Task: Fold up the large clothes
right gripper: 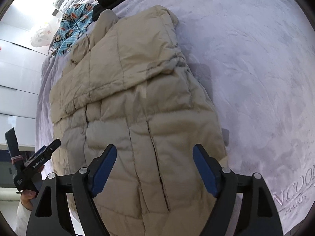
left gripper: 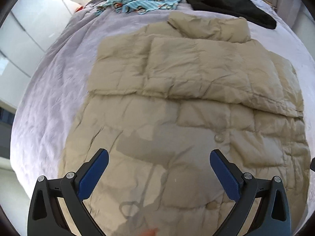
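Observation:
A beige quilted puffer jacket (left gripper: 187, 102) lies flat on the lilac bed cover, its sleeves folded across the chest and its collar at the far end. It also shows in the right wrist view (right gripper: 128, 102), running lengthwise away from me. My left gripper (left gripper: 159, 157) is open and empty, hovering over the jacket's lower part. My right gripper (right gripper: 154, 153) is open and empty above the jacket's hem, near its right edge. The left gripper (right gripper: 37, 157) also shows at the left of the right wrist view, held in a hand.
A blue monkey-print garment (left gripper: 141, 0) and a black garment (left gripper: 230, 7) lie at the far end of the bed. The lilac bed cover (right gripper: 256, 78) spreads wide to the right of the jacket. White cabinets (left gripper: 29, 29) stand to the left.

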Demonstrator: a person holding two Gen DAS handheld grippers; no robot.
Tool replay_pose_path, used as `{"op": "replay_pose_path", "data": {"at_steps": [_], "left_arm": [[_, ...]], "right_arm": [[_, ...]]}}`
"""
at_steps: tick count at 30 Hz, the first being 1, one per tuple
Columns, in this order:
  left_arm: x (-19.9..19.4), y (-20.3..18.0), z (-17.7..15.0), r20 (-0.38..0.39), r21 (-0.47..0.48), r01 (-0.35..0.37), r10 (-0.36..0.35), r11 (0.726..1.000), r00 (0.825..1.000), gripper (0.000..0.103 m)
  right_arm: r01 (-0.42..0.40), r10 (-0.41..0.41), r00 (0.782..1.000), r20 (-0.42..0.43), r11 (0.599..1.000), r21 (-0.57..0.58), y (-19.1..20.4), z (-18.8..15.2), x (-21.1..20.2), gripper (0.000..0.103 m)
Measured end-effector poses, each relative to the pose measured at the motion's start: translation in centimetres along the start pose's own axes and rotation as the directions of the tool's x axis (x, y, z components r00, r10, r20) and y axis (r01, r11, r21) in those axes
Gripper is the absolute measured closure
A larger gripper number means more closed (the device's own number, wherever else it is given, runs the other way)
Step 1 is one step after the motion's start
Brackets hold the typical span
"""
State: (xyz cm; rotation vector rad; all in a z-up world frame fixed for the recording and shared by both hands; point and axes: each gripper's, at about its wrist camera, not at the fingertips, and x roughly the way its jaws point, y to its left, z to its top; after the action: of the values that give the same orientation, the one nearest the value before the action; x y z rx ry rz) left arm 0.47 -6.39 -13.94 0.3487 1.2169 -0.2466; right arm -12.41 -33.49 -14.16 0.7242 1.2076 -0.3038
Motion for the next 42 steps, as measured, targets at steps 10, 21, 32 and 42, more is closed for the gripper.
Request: {"op": "replay_pose_path", "data": {"at_steps": [10, 21, 32, 42], "left_arm": [[-0.3, 2.8, -3.1, -0.040, 0.018, 0.037, -0.036, 0.999, 0.999, 0.000], [-1.3, 9.3, -7.3, -0.067, 0.065, 0.098, -0.094, 0.993, 0.993, 0.000], [-2.4, 15.4, -11.8, -0.099, -0.018, 0.250, -0.251, 0.968, 0.963, 0.000], [-2.3, 20.2, -15.6, -0.145, -0.132, 0.409, -0.425, 0.903, 0.893, 0.000]], "right_arm": [[-0.023, 0.023, 1.000, -0.006, 0.999, 0.048, 1.2, -3.5, 0.2, 0.018], [-0.037, 0.034, 0.999, 0.030, 0.991, 0.128, 5.3, -9.7, 0.7, 0.017], [-0.003, -0.014, 0.998, 0.063, 0.966, 0.258, 3.8, -14.0, 0.1, 0.017], [-0.125, 0.081, 0.990, 0.112, 0.873, 0.472, -1.2, -18.1, -1.1, 0.017]]}}
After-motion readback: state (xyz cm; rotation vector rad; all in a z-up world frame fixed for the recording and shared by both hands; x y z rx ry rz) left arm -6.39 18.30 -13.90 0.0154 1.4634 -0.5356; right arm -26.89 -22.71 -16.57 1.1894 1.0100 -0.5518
